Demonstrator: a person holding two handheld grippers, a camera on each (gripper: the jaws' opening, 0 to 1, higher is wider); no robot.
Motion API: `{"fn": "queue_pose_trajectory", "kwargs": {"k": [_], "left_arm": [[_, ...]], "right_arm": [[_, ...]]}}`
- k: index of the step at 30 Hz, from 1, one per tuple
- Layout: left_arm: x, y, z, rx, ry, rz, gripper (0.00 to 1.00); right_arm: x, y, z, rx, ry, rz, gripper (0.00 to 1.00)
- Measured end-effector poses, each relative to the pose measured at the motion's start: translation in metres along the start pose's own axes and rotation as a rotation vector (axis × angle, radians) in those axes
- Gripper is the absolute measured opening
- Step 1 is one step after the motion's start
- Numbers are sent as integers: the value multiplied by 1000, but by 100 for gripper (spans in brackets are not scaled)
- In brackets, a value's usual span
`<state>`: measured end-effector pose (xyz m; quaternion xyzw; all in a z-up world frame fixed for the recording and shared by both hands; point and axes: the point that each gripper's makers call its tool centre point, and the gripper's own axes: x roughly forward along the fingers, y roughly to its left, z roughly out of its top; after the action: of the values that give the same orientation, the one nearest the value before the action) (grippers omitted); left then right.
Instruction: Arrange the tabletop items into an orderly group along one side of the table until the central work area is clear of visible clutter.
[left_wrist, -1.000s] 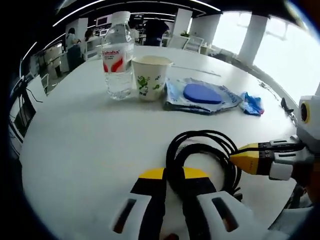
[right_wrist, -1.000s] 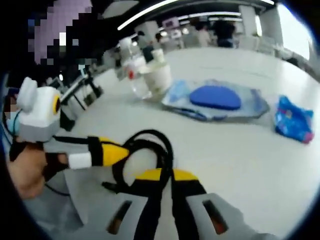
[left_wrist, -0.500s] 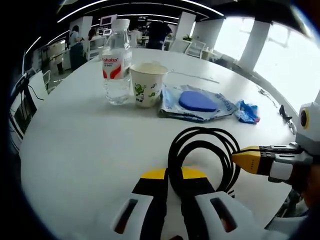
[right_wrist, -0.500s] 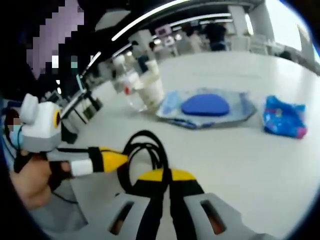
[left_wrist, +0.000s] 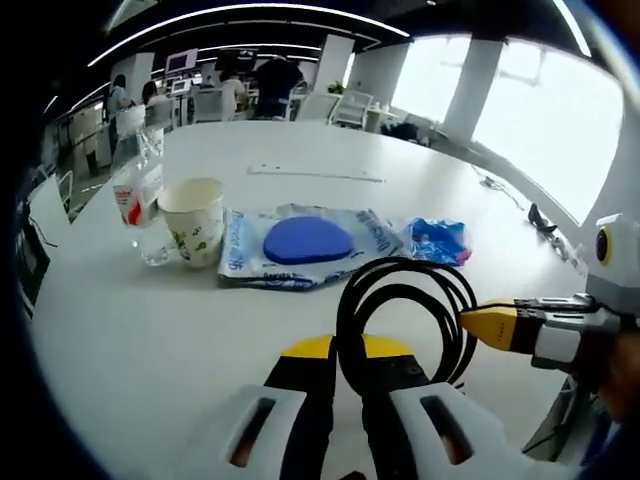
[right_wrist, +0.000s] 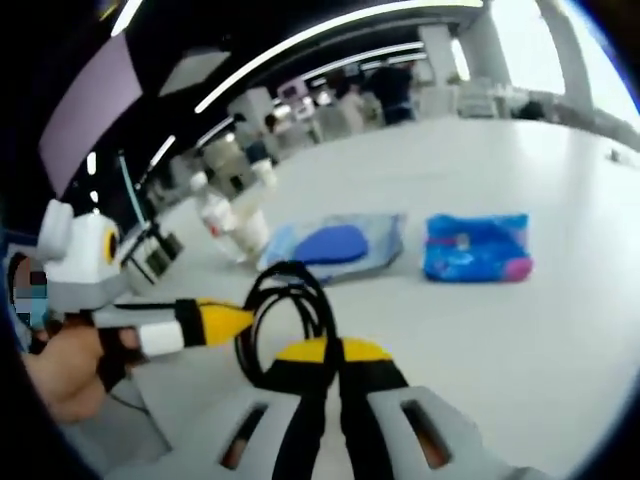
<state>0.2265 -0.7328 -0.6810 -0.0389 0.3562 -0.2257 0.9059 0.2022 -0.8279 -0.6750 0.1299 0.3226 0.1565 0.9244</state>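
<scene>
A coiled black cable (left_wrist: 404, 300) hangs between both grippers above the white table (left_wrist: 150, 340). My left gripper (left_wrist: 340, 352) is shut on the coil's near side. My right gripper (left_wrist: 478, 325) comes in from the right, shut on the coil's right side. In the right gripper view, my right gripper (right_wrist: 335, 352) pinches the cable (right_wrist: 285, 300), and my left gripper (right_wrist: 238, 318) bites it from the left, held by a hand. Beyond stand a water bottle (left_wrist: 135, 195) and a paper cup (left_wrist: 196, 222), then a clear bag with a blue pad (left_wrist: 305, 243) and a blue packet (left_wrist: 436, 240).
The same row shows in the right gripper view: bottle (right_wrist: 211, 214), cup (right_wrist: 250, 226), clear bag (right_wrist: 337, 245), blue packet (right_wrist: 476, 247). The table edge (left_wrist: 555, 400) runs close on the right. Chairs, desks and people stand far behind.
Both grippers stay shut on the cable. Both views have swung and drawn back, so the bottle, cup and bag look smaller and sit further left; the blue packet is now more central.
</scene>
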Motion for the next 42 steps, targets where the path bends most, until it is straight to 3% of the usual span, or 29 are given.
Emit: {"fn": "queue_pose_trajectory", "kwargs": {"k": [6,24,33,42], "left_arm": [[15,-35,8,39,6,-41,7],[51,-96,14,73,33,-105,7],[66,-112,13,68,46,-119,7],[83,-118,1,53,88,-112,7]], "right_arm": [[-17,-31,5,26,-23,-45,0],[-43,-94,17,53,-54,-112,0],[-43,-120,14,71,-38,-129,0],[-35,-139,5,80,-6,-119,0]]}}
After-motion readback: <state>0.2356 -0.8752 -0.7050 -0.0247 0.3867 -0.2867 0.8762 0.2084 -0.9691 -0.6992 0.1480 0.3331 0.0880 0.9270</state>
